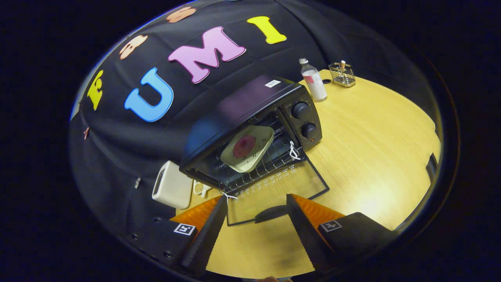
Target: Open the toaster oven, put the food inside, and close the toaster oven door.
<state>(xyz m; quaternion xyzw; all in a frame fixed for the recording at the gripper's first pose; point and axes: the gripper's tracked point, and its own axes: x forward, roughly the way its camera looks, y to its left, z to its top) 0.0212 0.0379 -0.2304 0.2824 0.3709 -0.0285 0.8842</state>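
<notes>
The toaster oven [254,129] sat just ahead of my gripper [256,203], door [274,192] dropped flat onto the wooden table [372,149], handle between my fingertips. The plate of food [247,148] was on the rack inside. My fingers were spread wide, holding nothing. A bottle [313,80] and wire basket [342,74] stood well beyond.

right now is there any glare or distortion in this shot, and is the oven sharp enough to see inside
Gripper view: strong fisheye bends the table and tilts the toaster oven; bright glare sits on the wood right of the open gripper; the oven is sharp, its door down, the plate of food on the rack.
</notes>
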